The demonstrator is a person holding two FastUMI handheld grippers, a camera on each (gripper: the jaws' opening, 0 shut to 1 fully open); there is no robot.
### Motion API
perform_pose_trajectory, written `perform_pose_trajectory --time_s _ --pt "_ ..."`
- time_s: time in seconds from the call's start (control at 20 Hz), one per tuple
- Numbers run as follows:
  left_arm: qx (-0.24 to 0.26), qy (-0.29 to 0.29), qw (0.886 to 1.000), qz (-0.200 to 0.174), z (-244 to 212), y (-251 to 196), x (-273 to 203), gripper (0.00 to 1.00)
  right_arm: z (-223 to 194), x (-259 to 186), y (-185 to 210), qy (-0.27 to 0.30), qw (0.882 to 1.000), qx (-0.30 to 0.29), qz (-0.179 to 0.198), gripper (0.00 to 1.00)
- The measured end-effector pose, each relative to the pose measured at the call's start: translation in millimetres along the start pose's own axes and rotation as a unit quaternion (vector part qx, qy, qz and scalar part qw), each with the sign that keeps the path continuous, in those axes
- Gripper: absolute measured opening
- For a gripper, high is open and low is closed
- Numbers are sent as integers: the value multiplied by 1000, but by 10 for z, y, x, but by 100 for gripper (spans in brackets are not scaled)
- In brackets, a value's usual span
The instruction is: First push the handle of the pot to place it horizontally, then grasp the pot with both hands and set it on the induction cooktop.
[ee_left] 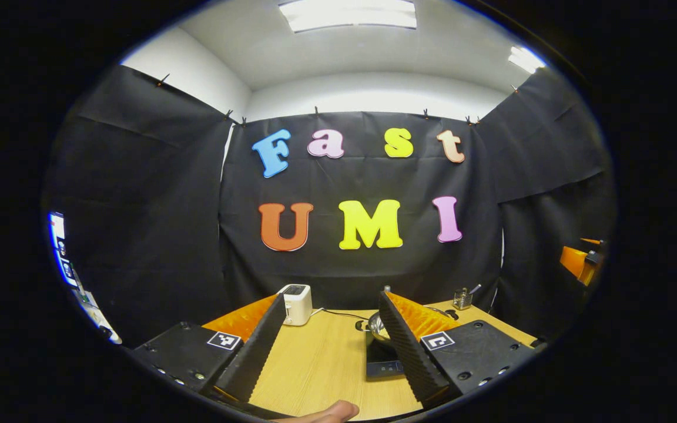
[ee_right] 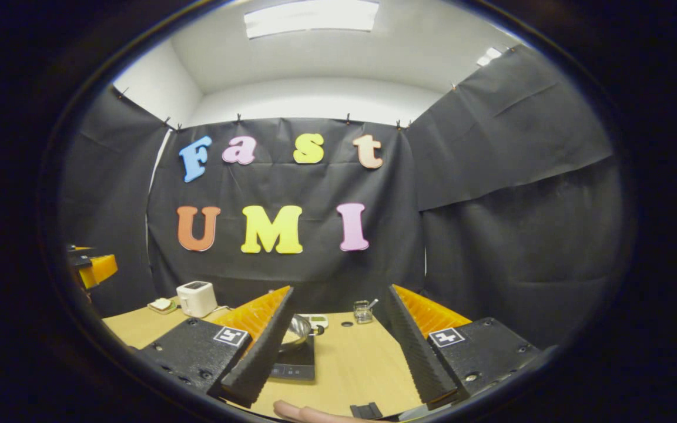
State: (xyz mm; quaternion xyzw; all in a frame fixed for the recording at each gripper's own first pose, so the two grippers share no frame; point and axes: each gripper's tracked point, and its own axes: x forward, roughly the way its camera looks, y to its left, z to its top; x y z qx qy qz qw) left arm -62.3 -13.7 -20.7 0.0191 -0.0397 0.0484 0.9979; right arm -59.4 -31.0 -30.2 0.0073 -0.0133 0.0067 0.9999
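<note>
Resting on the cooktop [ee_left: 382, 365], the pot [ee_left: 378, 328] looks placed; both grippers [ee_left: 332, 346] [ee_right: 338, 341] hover wide, empty, near the cooktop.

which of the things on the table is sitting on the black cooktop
The steel pot: it sits on the black cooktop. The white toaster and the small wire holder at the back stand directly on the wooden table.

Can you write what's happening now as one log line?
left claw: open, empty | right claw: open, empty | pot: on induction cooktop
</note>
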Motion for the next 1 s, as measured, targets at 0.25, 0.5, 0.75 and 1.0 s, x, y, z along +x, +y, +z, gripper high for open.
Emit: perform_pose_trajectory --time_s 0.25,0.5,0.75,1.0 --pt "0 8 1000 3 -73 65 27 95 -19 -15 2 -5 1000 -3 0 97" --pt "11 13 1000 10 -132 94 48 95 -26 -27 40 -7 1000 -4 2 97" --pt "15 17 1000 8 -210 94 57 95 -91 -34 135 -6 1000 -11 10 97" --pt "7 28 1000 -7 -283 19 50 95 -134 -68 235 0 1000 -12 27 98"
